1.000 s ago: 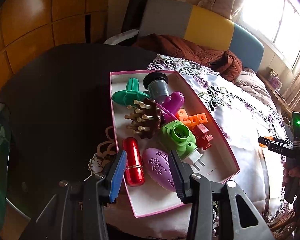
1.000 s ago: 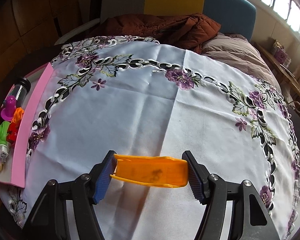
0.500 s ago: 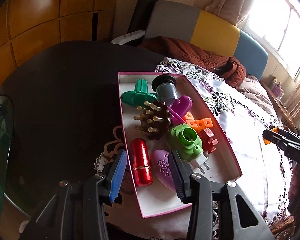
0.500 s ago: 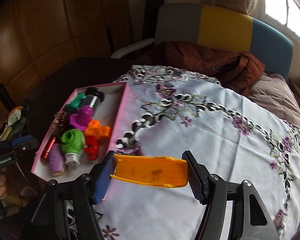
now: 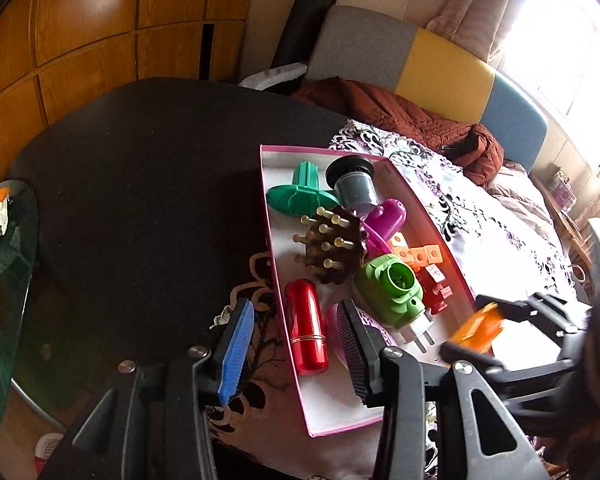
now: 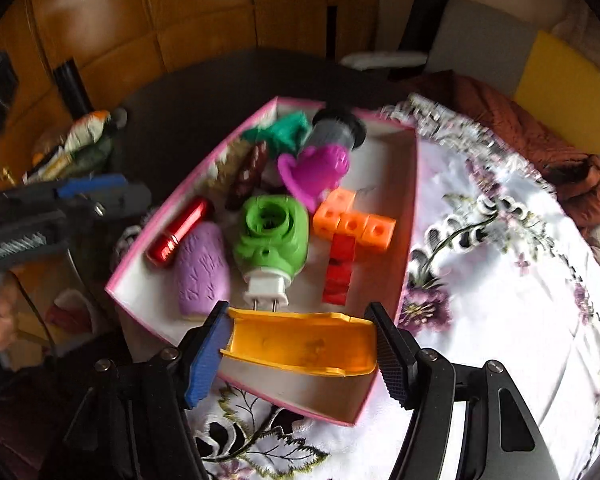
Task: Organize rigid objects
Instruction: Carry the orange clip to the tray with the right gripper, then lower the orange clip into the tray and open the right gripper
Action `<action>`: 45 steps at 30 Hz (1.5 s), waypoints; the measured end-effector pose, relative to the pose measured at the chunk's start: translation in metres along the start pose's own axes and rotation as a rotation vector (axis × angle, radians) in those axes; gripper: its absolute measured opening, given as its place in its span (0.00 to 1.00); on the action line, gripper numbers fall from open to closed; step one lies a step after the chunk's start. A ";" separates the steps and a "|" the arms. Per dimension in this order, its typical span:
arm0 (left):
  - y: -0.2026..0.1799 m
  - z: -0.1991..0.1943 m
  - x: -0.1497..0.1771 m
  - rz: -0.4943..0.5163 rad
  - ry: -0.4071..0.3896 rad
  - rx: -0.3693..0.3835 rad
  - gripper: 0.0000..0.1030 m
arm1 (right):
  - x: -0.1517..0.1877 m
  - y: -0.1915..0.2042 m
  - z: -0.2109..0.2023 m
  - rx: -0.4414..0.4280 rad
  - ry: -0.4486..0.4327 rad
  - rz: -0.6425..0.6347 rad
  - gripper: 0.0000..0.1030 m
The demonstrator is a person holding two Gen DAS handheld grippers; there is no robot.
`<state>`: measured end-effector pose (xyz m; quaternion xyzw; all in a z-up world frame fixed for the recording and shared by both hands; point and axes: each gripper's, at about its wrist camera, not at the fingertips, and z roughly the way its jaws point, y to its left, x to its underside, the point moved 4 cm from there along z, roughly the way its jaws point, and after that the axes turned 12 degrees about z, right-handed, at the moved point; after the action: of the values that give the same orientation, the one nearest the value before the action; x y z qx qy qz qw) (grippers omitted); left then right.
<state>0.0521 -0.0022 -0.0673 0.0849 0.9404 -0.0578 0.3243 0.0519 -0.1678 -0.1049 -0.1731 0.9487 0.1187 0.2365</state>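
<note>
Over the near end of the pink box (image 6: 406, 264), your right gripper (image 6: 300, 346) clamps the orange piece (image 6: 300, 346); lower it into bare floor, then release. Left gripper (image 5: 294, 354) hangs half-open, empty.

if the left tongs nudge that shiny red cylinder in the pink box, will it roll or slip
The shiny red metallic cylinder lies on its side, so it would probably roll sideways. Its glossy surface looks slippery to pinch. The purple oval piece beside it may stop it rolling that way.

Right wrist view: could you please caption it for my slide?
Right tool carries an orange plastic piece over the near end of a pink-rimmed box of toys.
</note>
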 end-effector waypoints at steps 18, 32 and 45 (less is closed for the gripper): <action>-0.002 -0.002 0.000 0.019 -0.004 -0.025 0.42 | 0.004 -0.003 0.004 -0.001 -0.019 0.068 0.82; -0.016 -0.030 -0.010 0.073 -0.081 -0.136 0.44 | -0.005 -0.013 -0.044 0.143 -0.279 0.313 0.94; -0.017 -0.051 -0.010 0.037 -0.133 -0.221 0.53 | 0.000 -0.007 -0.048 0.170 -0.318 0.356 0.94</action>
<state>0.0259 -0.0118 -0.0196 0.0620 0.9157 0.0465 0.3943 0.0353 -0.1890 -0.0642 0.0379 0.9217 0.1039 0.3718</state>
